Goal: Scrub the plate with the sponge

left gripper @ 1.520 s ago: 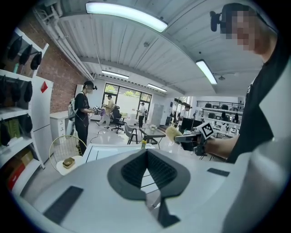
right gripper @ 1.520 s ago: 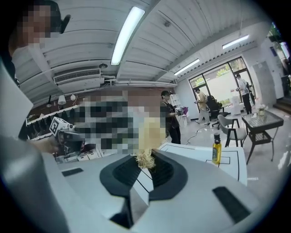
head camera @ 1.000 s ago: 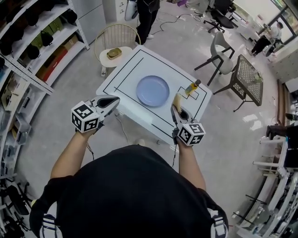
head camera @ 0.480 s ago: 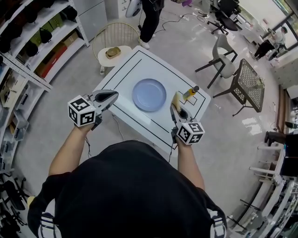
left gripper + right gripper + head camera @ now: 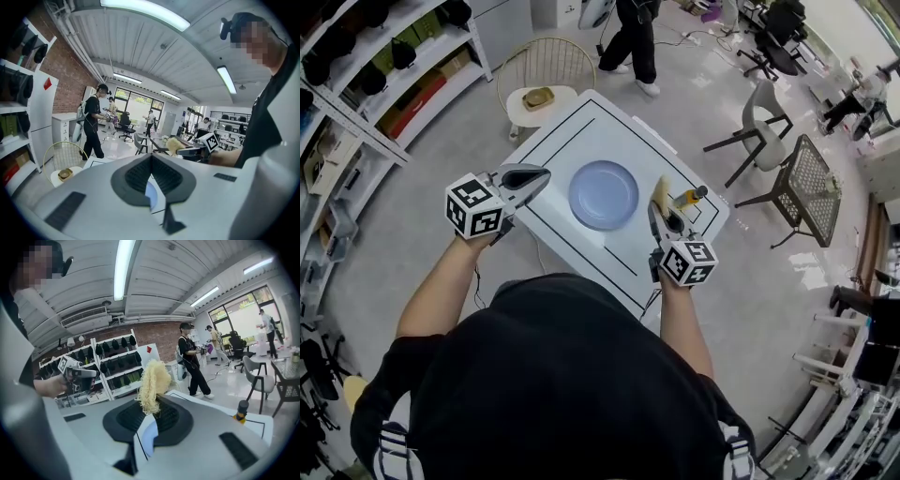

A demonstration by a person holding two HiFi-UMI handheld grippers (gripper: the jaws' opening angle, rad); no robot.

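- The pale blue plate (image 5: 604,194) lies flat in the middle of the white bench (image 5: 553,150), inside the black lines marked on it, at the centre of the head view.
- The yellow, stringy sponge (image 5: 660,192) shows just off the plate's right rim; its loose tuft stands out beyond the jaw tips in the right gripper view (image 5: 152,380).
- The right hand-held gripper (image 5: 662,208) is clamped on the sponge's lower end, jaws narrow around it, pointing toward the top of the frame.
- The left hand-held gripper (image 5: 532,178) sits left of the plate over the bench's near-left edge; its jaws meet at the tips with nothing between them (image 5: 151,171).
- A small bottle (image 5: 689,198) of yellow liquid with a dark cap stands on the bench right of the sponge.
- Beyond the bench, upper left, is a wire-backed chair (image 5: 520,112) with a small golden object (image 5: 538,97) on its seat.
- Shelves (image 5: 384,84) run along the left edge.
- A person in black (image 5: 636,37) stands at the top.
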